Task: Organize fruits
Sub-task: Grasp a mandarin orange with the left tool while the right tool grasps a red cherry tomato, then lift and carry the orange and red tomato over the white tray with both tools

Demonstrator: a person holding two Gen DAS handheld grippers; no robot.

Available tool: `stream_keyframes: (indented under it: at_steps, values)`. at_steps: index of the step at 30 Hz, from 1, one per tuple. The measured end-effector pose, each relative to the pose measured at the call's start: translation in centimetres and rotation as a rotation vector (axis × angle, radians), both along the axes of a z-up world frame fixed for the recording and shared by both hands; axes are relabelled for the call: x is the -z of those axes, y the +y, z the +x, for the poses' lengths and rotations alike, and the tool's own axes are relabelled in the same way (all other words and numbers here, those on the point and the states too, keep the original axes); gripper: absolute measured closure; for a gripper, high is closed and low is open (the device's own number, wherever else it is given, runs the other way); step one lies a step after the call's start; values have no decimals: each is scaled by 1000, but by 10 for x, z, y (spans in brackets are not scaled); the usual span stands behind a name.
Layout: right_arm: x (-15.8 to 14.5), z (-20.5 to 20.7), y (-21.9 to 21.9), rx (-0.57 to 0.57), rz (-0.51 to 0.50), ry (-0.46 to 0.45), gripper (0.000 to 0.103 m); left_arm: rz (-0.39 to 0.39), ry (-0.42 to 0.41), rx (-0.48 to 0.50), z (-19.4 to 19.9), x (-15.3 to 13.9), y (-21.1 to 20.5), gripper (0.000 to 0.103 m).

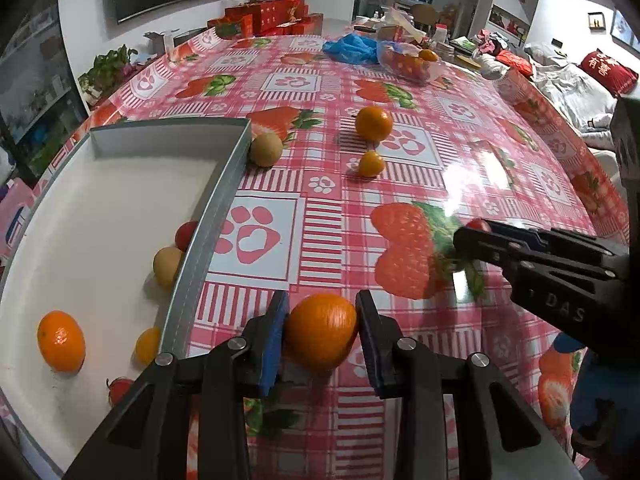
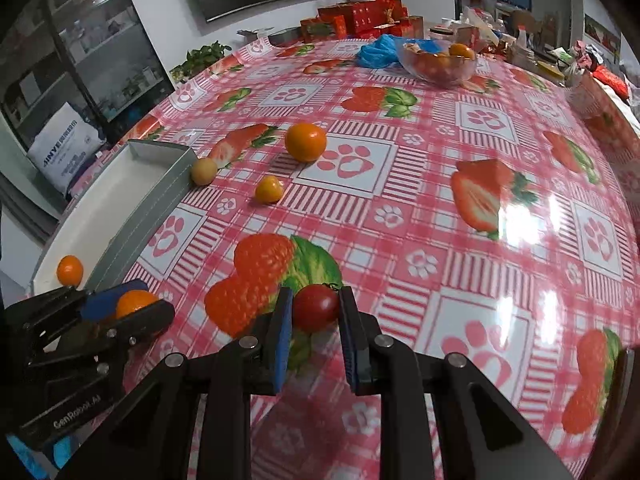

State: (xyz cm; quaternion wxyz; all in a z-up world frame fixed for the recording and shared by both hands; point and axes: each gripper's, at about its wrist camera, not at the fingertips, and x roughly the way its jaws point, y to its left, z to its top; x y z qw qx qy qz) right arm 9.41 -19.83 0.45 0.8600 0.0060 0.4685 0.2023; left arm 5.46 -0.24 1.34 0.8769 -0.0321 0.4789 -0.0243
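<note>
Closest up, the left gripper (image 1: 322,332) has its blue pads clamped on a round orange mandarin (image 1: 320,330), right at the near edge of the tabletop, just outside the long wall of the grey cardboard tray with the white floor (image 1: 208,216). Inside that tray, from the left: another orange mandarin (image 1: 61,341), a small yellow-orange kumquat (image 1: 147,345), a tan round fruit (image 1: 167,266) and a red cherry tomato (image 1: 186,235), the last three tucked against the wall. Moving right over the glossy pink strawberry-print tablecloth (image 1: 328,216), a tan fruit (image 1: 266,149) touches the tray's far corner, then a big orange (image 1: 374,122) and a little one (image 1: 371,163) sit mid-table. Far right, the right gripper (image 2: 315,308) is closed on a red cherry tomato (image 2: 316,307).
</note>
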Motion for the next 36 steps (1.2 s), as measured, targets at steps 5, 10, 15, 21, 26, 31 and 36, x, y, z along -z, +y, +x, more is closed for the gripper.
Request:
stream_keyframes:
  at_steps: [5,10,15,21,26,31,36]
  values:
    - [-9,-10,-1,-7,4,-18,79,15,-33,21,-9,-11,-6,67]
    - [-8,-15,0,-9,2,-15,79,2,-32,45,-14,-11,-6,67]
    - [-5,-20,-3,0,7,-4,79,14,-25,55,-14,-3,-13,67]
    - [-4,-20,-10,10,19,8,79,50,-37,71,-19,-1,-19,67]
    - [-3,-21,-12,12,29,12,79,51,-40,65,-25,-2,-18,65]
    - [-2,-23,-12,11,37,13,79,32,-20,37,-30,5,-16,39]
    - [-3,-24,-13,12,44,10,79,45,-7,29,-29,8,-15,39]
